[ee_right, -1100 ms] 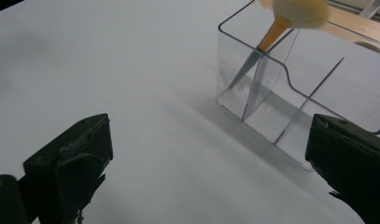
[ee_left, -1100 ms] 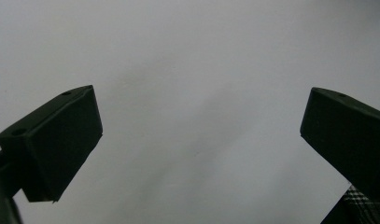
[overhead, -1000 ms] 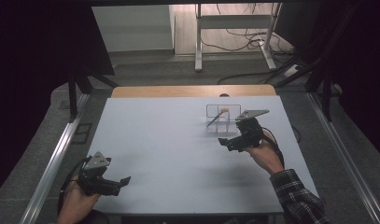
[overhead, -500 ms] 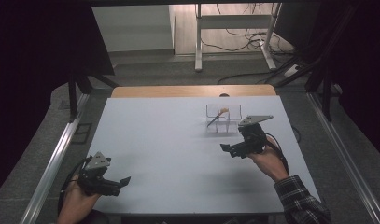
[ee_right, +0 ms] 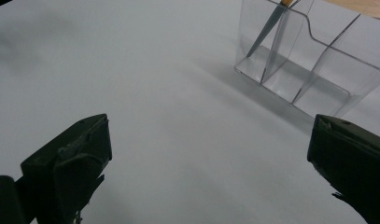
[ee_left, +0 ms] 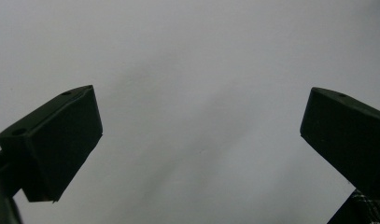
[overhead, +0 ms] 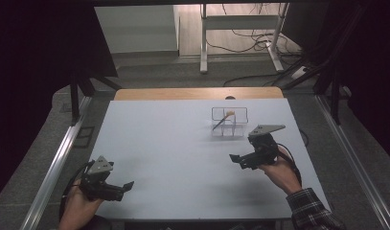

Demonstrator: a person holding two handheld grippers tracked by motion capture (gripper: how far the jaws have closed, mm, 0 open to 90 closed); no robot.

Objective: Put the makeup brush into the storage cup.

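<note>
The table (overhead: 183, 158) has a pale grey-white matte top, bare over most of its face, with a strip of light wood along its far edge at 12 o'clock. Metal rails run down both long sides, at 9 and at 3 o'clock. Beyond the far edge the floor is grey, and a white-legged stand (overhead: 240, 33) sits at 12 o'clock with loose cables (overhead: 250, 38) on the lit floor behind it. The room to either side is dark.

A clear organizer (overhead: 229, 122) stands on the table at about 1 o'clock from the table's centre, upright, split into compartments. A brush (overhead: 223, 120) leans tilted in its far-left compartment, the pale tip up and showing above the rim. In the right gripper view the organizer (ee_right: 309, 60) sits at upper right, with the brush (ee_right: 267, 28) slanting down toward its floor.

The right gripper (overhead: 236, 159) is held at 4 o'clock, near the organizer but apart from it, nearer the person. Its fingers (ee_right: 71, 163) are spread wide with nothing between them.

The left gripper (overhead: 125, 187) is at 7 o'clock by the near edge, well apart from the organizer. Its fingers (ee_left: 57, 140) are spread wide too, over bare table.

A plaid sleeve (overhead: 312, 211) shows on the right forearm.
</note>
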